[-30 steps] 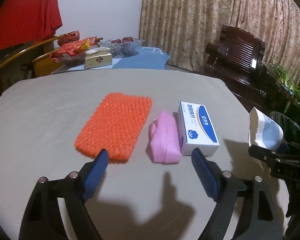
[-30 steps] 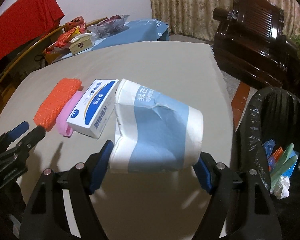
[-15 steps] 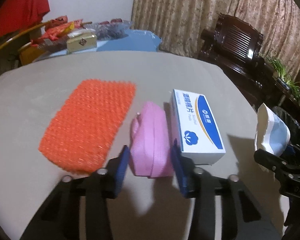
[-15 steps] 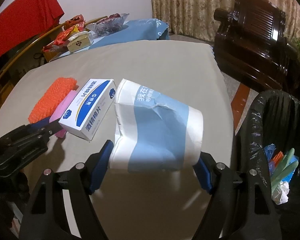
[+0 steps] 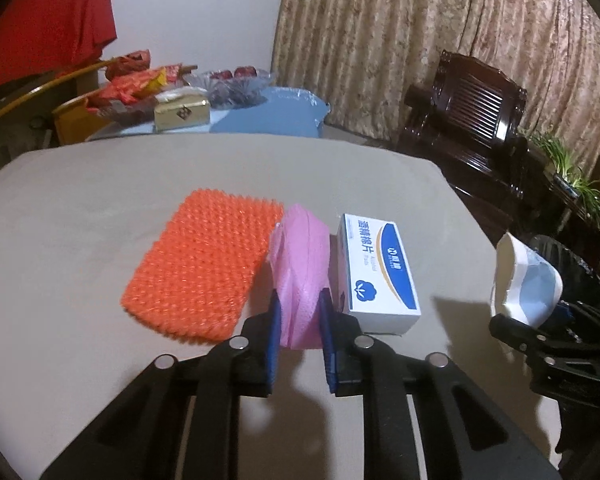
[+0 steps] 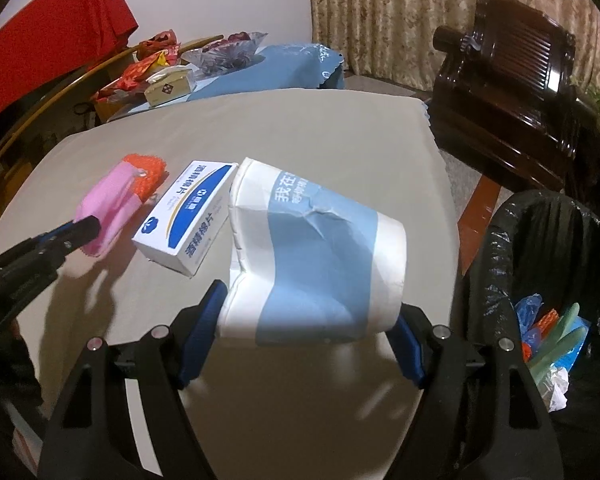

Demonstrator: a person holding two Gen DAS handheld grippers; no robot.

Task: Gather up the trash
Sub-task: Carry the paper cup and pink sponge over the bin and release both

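Your left gripper (image 5: 299, 316) angles down at the frame's lower centre, jaws closing on the pink foam piece (image 5: 300, 268) over the counter (image 5: 100, 208), while your right gripper (image 6: 306, 330), also tilted down, clamps the crumpled paper cup (image 6: 316, 256) wide at centre frame.

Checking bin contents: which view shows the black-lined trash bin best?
Right wrist view: the black-lined trash bin shows its open mouth with wrappers inside. Left wrist view catches only a dark sliver of it at the right edge.
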